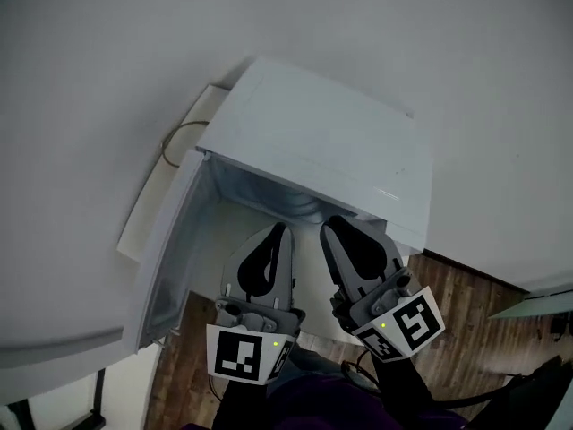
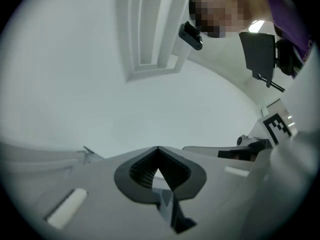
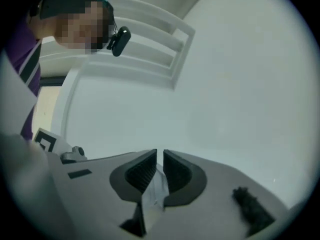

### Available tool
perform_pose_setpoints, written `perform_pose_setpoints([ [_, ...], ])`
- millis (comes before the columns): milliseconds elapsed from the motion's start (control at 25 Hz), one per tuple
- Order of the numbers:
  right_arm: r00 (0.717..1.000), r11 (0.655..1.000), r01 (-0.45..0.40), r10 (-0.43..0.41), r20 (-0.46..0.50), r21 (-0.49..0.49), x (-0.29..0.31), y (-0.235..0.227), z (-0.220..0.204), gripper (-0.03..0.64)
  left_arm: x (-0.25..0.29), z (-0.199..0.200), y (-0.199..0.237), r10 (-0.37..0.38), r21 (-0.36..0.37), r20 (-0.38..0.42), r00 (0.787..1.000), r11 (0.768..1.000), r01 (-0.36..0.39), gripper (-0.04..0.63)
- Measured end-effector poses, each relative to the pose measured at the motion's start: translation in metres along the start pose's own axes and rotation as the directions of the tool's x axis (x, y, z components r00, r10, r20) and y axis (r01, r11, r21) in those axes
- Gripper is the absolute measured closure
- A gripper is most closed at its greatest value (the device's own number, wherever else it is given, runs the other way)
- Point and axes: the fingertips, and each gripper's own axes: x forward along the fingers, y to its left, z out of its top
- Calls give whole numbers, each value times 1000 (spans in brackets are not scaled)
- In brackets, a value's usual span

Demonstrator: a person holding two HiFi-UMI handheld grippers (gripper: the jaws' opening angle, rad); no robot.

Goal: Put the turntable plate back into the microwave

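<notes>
Though the microwave (image 1: pixel 331 137) stands with its door (image 1: pixel 170 249) swung open to the left, its cavity is dim. The two tools are raised in front of it and block much of the view, so little inside can be made out. What may be the turntable plate (image 1: pixel 304 206) is only a pale, rounded, glassy-looking shape low at the back of the cavity, just beyond the tools' tips. Its rim is hidden, and I can't say for sure that it is the plate. Neither tool has hold of it.

What the microwave rests on is also hard to tell. There is plain white all round it, a cream slab (image 1: pixel 157 195) shows along its left side, and a thin cable loop (image 1: pixel 175 141) lies by its back left corner.

The left tool (image 1: pixel 280 231) (image 2: pixel 158 151) has its jaws closed tip to tip, with nothing gripped. The right tool (image 1: pixel 329 226) (image 3: pixel 160 156) has its jaws almost together, leaving a narrow slit between the ribbed pads, and that slit is empty.

Each gripper view looks out on a blank white surface, with a white moulded frame (image 2: pixel 150 29) near the top. The person is cut off at the frame's edge, showing only a purple garment (image 1: pixel 313 406).

The left cube (image 1: pixel 243 352) and the right cube (image 1: pixel 407 322) carry black-and-white square markers. Wooden floor (image 1: pixel 466 303) shows below to the right.
</notes>
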Motion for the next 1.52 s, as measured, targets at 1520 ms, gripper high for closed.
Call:
perform_pose_setpoints([
  [1520,972,990,91,-65,227,-107,-59,-38,87,606,33,71,-88,-118,260,69,991,961,96,592],
])
